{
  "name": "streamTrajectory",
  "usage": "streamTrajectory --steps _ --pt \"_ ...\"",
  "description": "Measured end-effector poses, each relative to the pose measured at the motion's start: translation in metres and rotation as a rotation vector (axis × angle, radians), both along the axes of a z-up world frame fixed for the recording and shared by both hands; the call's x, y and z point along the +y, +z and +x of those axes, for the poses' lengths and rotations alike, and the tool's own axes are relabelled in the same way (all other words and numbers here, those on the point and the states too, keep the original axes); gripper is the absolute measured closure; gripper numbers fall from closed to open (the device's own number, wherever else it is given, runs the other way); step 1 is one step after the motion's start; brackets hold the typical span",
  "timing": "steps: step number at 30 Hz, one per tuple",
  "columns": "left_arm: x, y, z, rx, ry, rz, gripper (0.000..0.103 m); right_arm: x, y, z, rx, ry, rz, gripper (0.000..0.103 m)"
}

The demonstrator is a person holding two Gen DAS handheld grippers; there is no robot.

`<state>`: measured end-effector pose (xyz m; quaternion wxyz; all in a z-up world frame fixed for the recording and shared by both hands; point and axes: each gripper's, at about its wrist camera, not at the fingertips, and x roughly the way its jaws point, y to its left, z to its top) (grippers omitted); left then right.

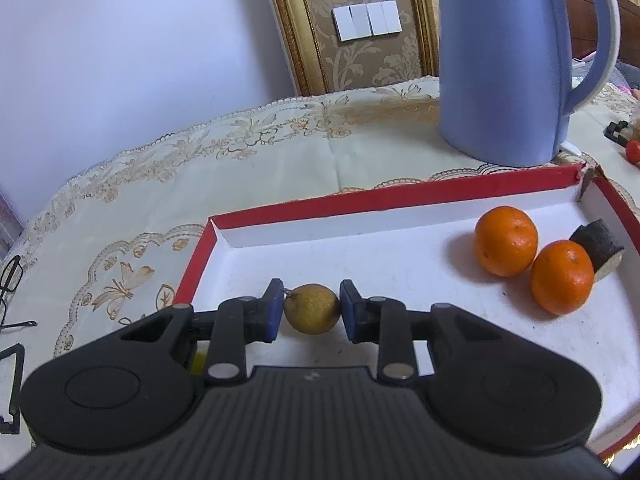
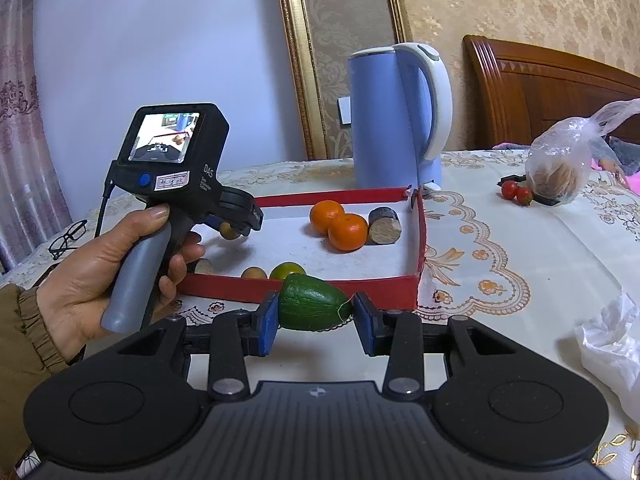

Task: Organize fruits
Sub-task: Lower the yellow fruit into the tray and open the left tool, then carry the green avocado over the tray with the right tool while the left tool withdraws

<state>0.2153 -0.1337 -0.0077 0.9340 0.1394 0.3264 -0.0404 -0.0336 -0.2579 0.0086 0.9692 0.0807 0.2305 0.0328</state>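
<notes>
My left gripper [image 1: 312,310] is shut on a small yellow-brown fruit [image 1: 313,309] and holds it over the white floor of the red-rimmed tray [image 1: 360,196]. Two oranges [image 1: 506,241] and a dark cut cylinder [image 1: 598,246] lie at the tray's right end. My right gripper [image 2: 316,314] is shut on a green ribbed fruit [image 2: 314,307], just outside the tray's near wall [image 2: 320,286]. From the right wrist view the left gripper [image 2: 230,230] hovers over the tray's left part. A small brown fruit [image 2: 254,273] and a green-yellow citrus [image 2: 288,270] sit by the near wall.
A blue electric kettle [image 2: 394,120] stands just behind the tray. Right of the tray are cherry tomatoes [image 2: 516,192], a plastic bag with food [image 2: 560,168] and crumpled white plastic [image 2: 612,344]. Black glasses [image 2: 68,238] lie at the table's left edge.
</notes>
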Motion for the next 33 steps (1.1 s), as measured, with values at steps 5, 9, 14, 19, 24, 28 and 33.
streamTrajectory --steps 5,9,14,19,24,28,33 --pt "-0.001 -0.002 0.002 0.007 0.009 -0.002 0.073 0.001 0.001 -0.003 0.003 -0.002 -0.002 0.064" --pt "0.000 -0.001 0.000 -0.005 0.015 -0.001 0.056 0.001 0.001 -0.003 0.005 -0.007 -0.002 0.064" --pt "0.001 0.004 -0.005 -0.018 0.012 -0.004 0.050 0.002 0.001 -0.003 0.004 -0.004 -0.004 0.064" --pt "0.005 0.008 -0.012 -0.045 0.017 0.012 0.031 0.002 0.000 -0.001 0.004 -0.003 -0.005 0.064" --pt "0.019 0.013 -0.021 -0.062 0.036 0.017 0.018 0.006 0.001 0.001 0.001 0.004 -0.009 0.064" --pt "0.036 0.019 -0.031 -0.078 0.063 0.006 0.013 0.011 0.003 0.003 -0.003 0.010 -0.010 0.064" --pt "0.059 0.022 -0.048 -0.070 0.090 -0.035 0.008 0.017 0.004 0.004 -0.004 0.022 -0.014 0.064"
